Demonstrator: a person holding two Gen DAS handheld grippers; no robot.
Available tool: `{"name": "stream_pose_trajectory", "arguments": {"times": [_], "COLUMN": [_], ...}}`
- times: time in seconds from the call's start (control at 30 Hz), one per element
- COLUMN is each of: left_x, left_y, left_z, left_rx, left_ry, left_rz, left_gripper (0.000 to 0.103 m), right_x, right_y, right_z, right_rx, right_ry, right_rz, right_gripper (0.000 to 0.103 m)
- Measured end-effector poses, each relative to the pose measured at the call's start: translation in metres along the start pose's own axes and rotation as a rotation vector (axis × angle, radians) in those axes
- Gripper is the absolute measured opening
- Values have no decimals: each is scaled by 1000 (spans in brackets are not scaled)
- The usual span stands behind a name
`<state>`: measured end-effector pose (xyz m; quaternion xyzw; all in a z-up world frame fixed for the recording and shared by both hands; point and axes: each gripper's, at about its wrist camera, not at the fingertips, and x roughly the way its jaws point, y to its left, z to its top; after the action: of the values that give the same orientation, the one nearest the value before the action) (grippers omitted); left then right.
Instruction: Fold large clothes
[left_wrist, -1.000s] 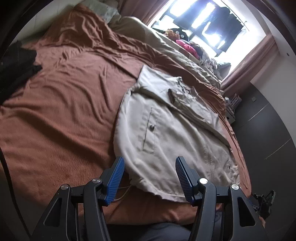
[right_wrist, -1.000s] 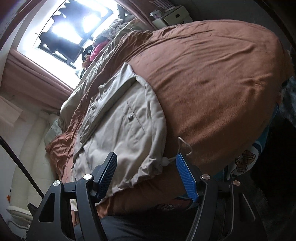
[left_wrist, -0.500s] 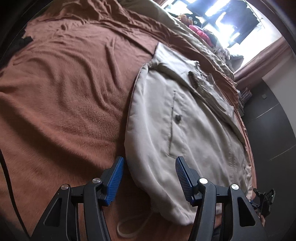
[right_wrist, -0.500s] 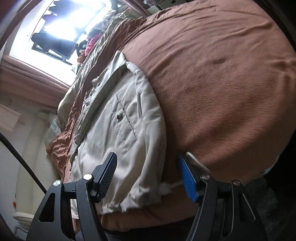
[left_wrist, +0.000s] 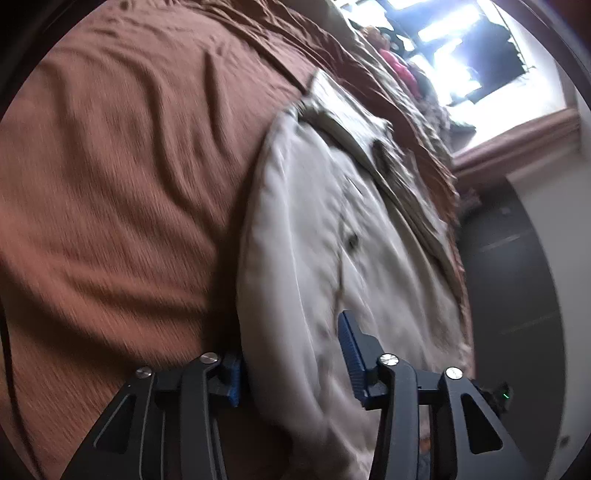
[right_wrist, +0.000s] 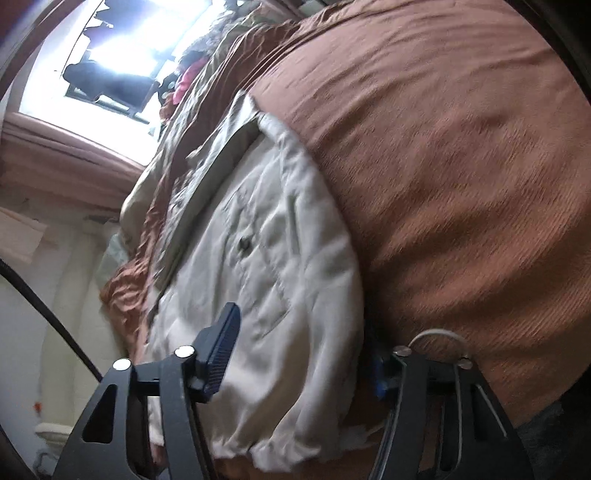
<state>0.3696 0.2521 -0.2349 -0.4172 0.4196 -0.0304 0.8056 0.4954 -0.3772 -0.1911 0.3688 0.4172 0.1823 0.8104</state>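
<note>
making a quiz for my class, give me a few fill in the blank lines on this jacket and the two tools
1. The beige jacket lies on a blanket whose colour is ____.
2. The fabric between the fingers of the left tool belongs to the ____.
3. The white loop beside the right tool is the jacket's ____.
4. The bright opening behind the bed is a ____.

Missing words: brown; jacket; drawstring; window
</note>
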Motion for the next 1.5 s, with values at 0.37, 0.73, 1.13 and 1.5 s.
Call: {"name": "stream_pose_trajectory", "arguments": {"times": [0.37,0.73,1.13,1.5], "left_x": [-26,-104,-185,-265], "left_y": [-19,-49,-85,-89], "left_z": [-23,-27,-54,-94], "left_rx": [14,17,66,79], "left_ry": [-22,-156,-241,-328], "left_rz": [-77,-209,-311,-382], "left_gripper": [10,8,7,7], "right_x": [-25,-80,-119,-160], "right_y": [-28,-4,5,3], "right_z": [-14,-30,-44,-58], "right_rx": [94,14,-66,-153], "right_ry": [-28,-85,-112,-149], "right_rz": [122,263,377,470], "right_gripper": [8,6,6,6]}}
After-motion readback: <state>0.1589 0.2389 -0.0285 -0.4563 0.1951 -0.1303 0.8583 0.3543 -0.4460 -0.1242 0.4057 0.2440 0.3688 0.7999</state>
